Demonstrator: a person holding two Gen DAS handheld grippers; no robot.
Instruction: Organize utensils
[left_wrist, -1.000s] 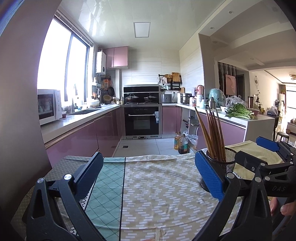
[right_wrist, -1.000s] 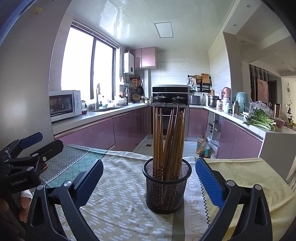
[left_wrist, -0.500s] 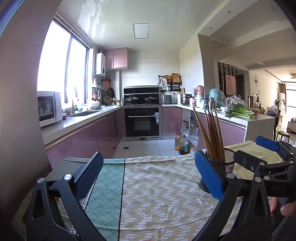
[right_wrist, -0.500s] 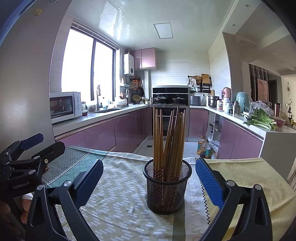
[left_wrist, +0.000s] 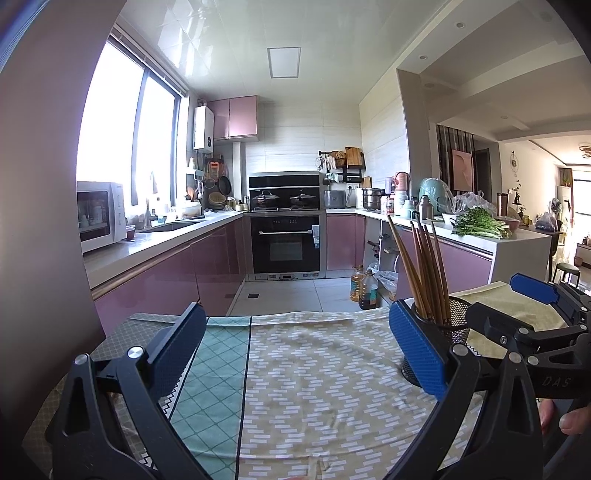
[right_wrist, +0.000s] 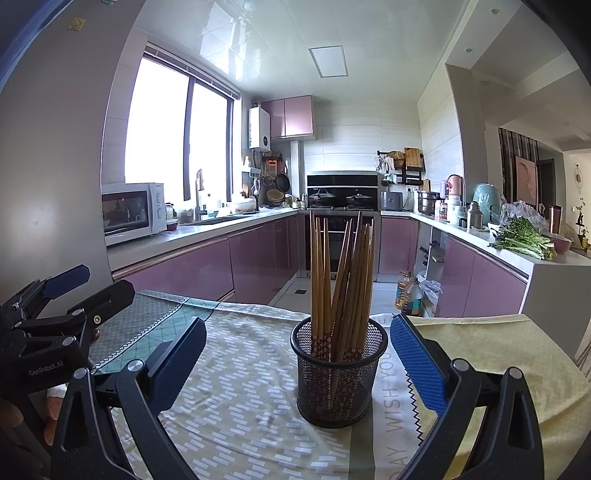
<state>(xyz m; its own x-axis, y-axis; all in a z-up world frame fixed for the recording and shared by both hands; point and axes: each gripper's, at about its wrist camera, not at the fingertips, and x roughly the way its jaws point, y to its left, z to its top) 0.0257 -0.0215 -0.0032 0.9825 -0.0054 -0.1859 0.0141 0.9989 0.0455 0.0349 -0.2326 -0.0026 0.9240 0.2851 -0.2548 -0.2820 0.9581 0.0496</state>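
The right gripper (right_wrist: 295, 354) hangs low over the table with its blue-padded fingers (right_wrist: 417, 363) spread wide, and between them stands the black mesh holder (right_wrist: 339, 373), upright on the patterned tablecloth (right_wrist: 236, 406). Neither pad touches the mesh; there is clear daylight on both sides. Packed into the holder is a bundle of wooden chopsticks (right_wrist: 341, 273), tips up, fanning slightly to left and right, their flowered lower ends showing just inside the rim.

Over on the other side, the left gripper (left_wrist: 295, 350) sits above bare cloth, its fingers (left_wrist: 415, 354) wide apart as well, nothing between them. From this camera the holder (left_wrist: 456, 321) peeks out just behind the right-hand pad, chopsticks (left_wrist: 424, 273) leaning out of it, and the dark frame of the right gripper (left_wrist: 532, 317) reaches in from the right edge beside it. A fingertip of the person's hand (left_wrist: 572, 421) shows at the lower right.

Behind it all, a kitchen: pink cabinets, a microwave (right_wrist: 133, 212) on the left counter, an oven (left_wrist: 286, 245) at the far wall, a heap of green vegetables (right_wrist: 524, 238) on the right counter.
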